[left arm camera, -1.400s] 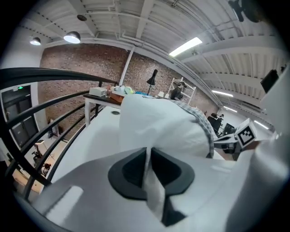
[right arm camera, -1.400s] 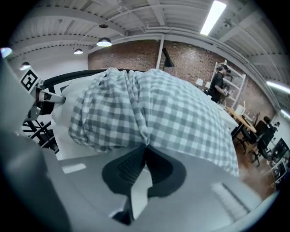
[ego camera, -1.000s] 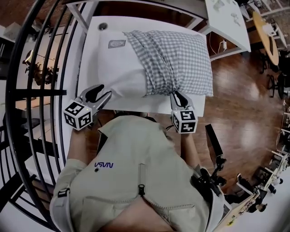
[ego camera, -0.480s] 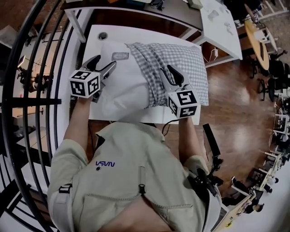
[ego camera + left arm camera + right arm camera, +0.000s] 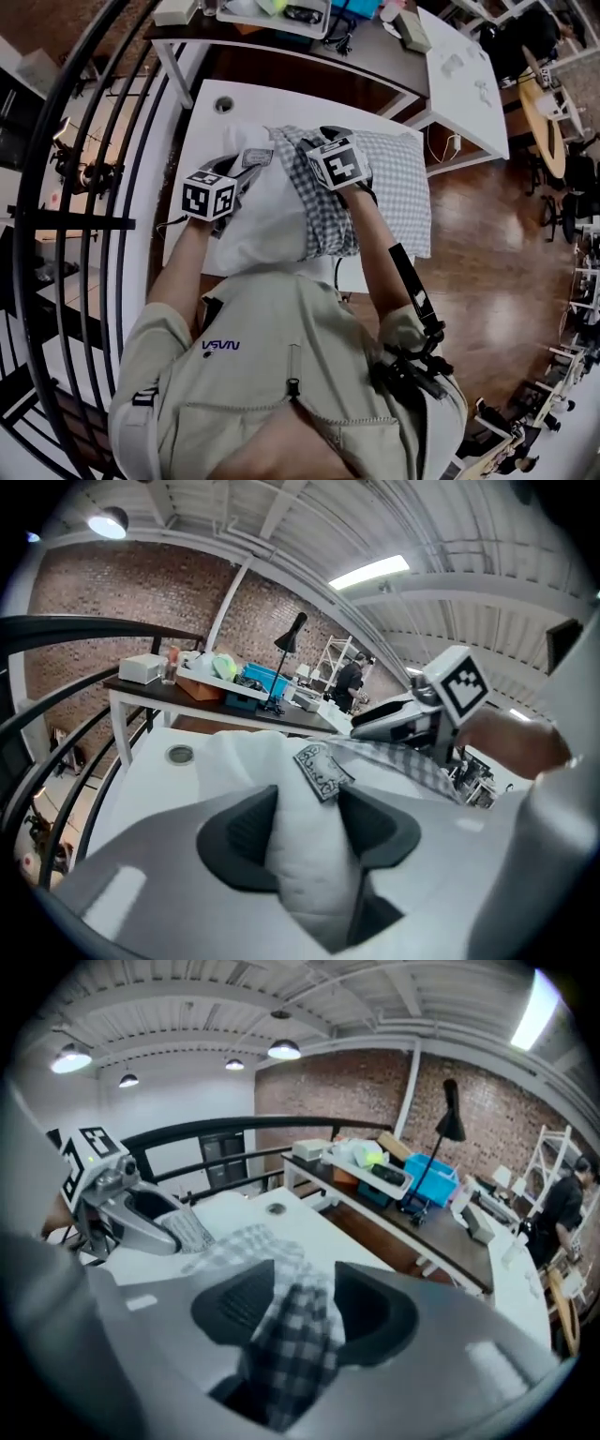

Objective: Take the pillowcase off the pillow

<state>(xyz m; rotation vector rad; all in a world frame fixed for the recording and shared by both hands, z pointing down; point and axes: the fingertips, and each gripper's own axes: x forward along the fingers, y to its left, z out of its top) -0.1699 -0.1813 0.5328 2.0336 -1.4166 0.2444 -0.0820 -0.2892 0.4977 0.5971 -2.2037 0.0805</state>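
Observation:
A white pillow lies on the white table, its right part still inside a grey checked pillowcase. My left gripper reaches over the pillow's bare far end. In the left gripper view its jaws have just been closing and now pinch a fold of pillow below the sewn label. My right gripper is at the pillowcase's open edge. Its jaws have just been opening, and checked cloth hangs loose between the pads.
A black curved railing runs along the left. A dark desk with boxes and a lamp stands behind the table. A second white table is at the right over wooden floor. A cable hole is at the table's far left.
Both grippers have moved from the table's near edge to the far side of the pillow. The right one has left the bunched near edge of the pillowcase and widened its jaws.

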